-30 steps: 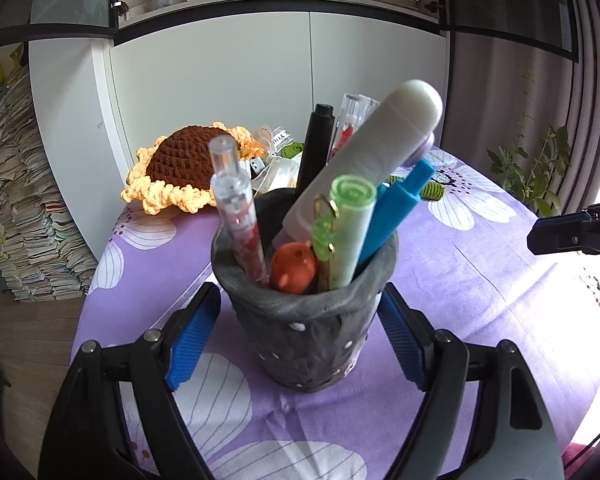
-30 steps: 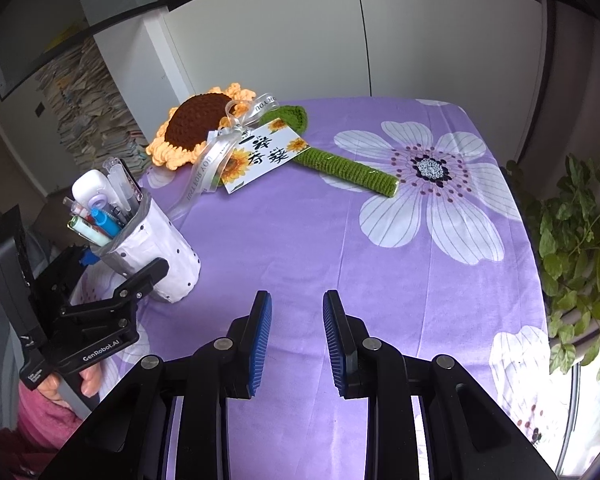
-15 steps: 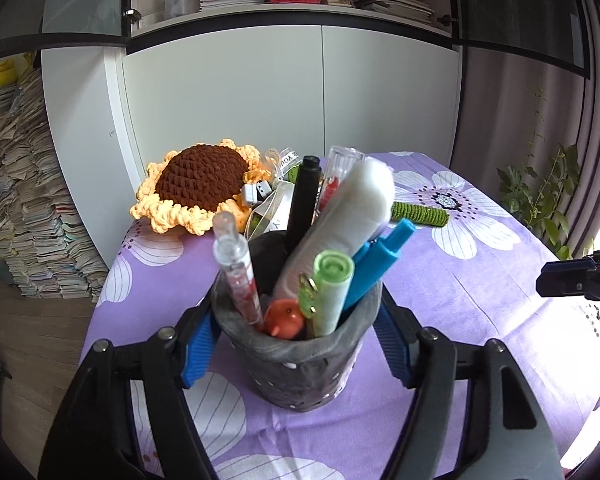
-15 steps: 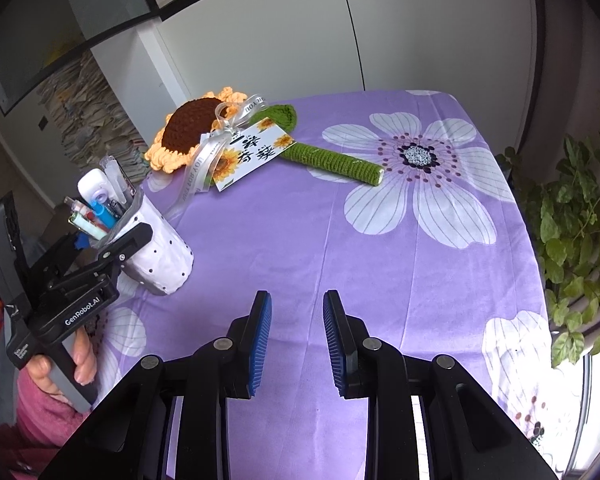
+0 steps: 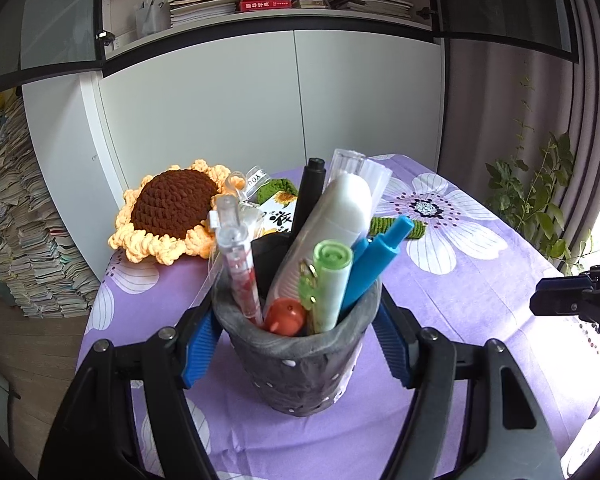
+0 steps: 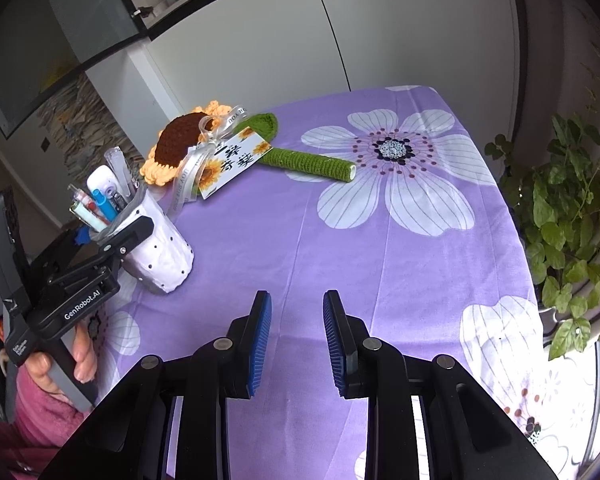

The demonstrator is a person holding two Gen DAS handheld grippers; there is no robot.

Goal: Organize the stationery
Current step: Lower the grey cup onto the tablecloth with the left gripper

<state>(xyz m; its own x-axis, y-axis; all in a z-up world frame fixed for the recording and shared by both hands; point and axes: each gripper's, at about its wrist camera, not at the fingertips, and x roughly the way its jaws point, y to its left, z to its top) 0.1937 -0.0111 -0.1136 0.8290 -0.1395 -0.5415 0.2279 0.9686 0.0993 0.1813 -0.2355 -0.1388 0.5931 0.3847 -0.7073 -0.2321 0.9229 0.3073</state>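
Note:
A grey, white-dotted pen holder (image 5: pixel 300 364) stands on the purple flowered tablecloth, packed with several pens, a white correction tape and a green highlighter (image 5: pixel 332 280). My left gripper (image 5: pixel 296 344) has its blue pads against both sides of the holder and is shut on it. The holder also shows in the right wrist view (image 6: pixel 160 248), at the table's left edge, with the left gripper (image 6: pixel 112 248) around it. My right gripper (image 6: pixel 296 328) is empty, its jaws a little apart, above the cloth near the front edge.
A crocheted sunflower (image 6: pixel 180 144) with a green stem (image 6: pixel 312 160), ribbon and card lies at the back left of the table (image 6: pixel 380 260). A potted plant (image 6: pixel 572 216) stands past the right edge. White cabinets and a paper stack (image 5: pixel 16 240) stand behind.
My left gripper closed in on the pen holder, its pads now touching the sides. Both views rose and tilted slightly. The right gripper's jaws stayed the same.

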